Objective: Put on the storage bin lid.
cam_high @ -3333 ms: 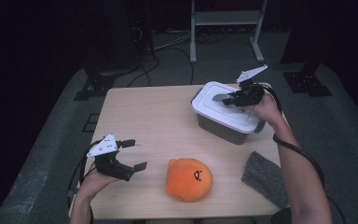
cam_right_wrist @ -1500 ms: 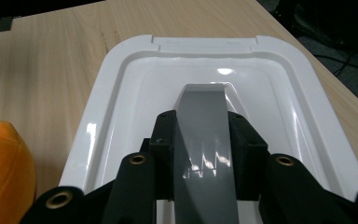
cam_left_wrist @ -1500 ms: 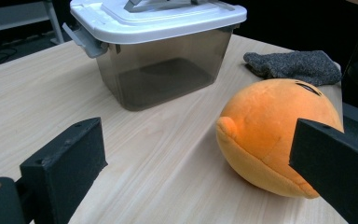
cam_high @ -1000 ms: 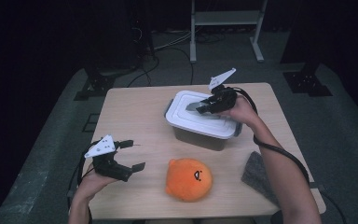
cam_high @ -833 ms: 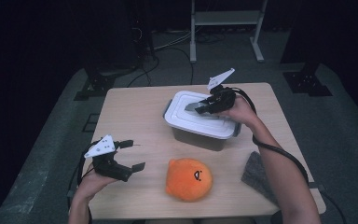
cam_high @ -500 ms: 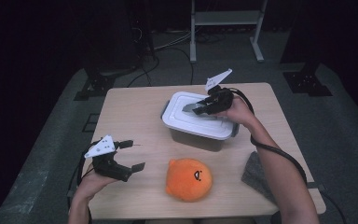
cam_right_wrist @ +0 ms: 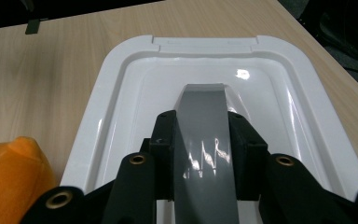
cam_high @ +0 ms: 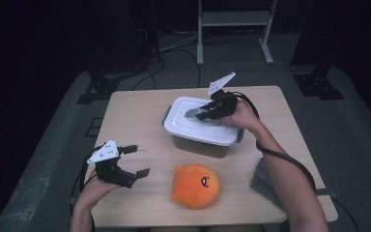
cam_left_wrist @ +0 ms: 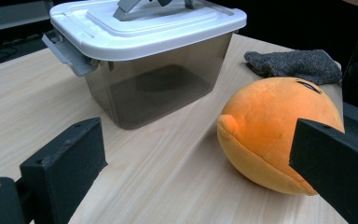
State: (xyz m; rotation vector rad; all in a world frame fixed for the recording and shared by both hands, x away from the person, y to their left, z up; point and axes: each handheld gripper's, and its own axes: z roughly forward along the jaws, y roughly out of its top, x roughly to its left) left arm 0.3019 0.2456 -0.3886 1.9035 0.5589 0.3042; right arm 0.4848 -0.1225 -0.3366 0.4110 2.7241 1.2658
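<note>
A smoky clear storage box (cam_high: pixel 199 145) with a white lid (cam_high: pixel 188 126) rests on the wooden table (cam_high: pixel 135 116), right of centre. My right gripper (cam_high: pixel 206 112) is shut on the lid's grey handle (cam_high: pixel 192 114). In the right gripper view the black jaws press both sides of that handle (cam_right_wrist: pixel 204 116), over the lid (cam_right_wrist: pixel 121 107). My left gripper (cam_high: pixel 137 160) hovers open at the front left, nothing between its jaws. An orange plush ball (cam_high: pixel 195 185) lies near the front edge; in the left gripper view the plush (cam_left_wrist: pixel 279 126) and the box (cam_left_wrist: pixel 154 70) lie ahead of the left gripper (cam_left_wrist: pixel 200 156).
A grey knitted cloth (cam_high: pixel 266 180) lies at the table's front right, under the person's right forearm, and the cloth (cam_left_wrist: pixel 298 65) lies behind the plush in the left gripper view. A side latch (cam_left_wrist: pixel 67 49) sticks out from the box. A metal stand (cam_high: pixel 232 19) and cables lie beyond the table.
My right gripper, still shut on the handle, has brought the box leftward from the table's right side toward the centre. The left gripper and the plush have stayed put.
</note>
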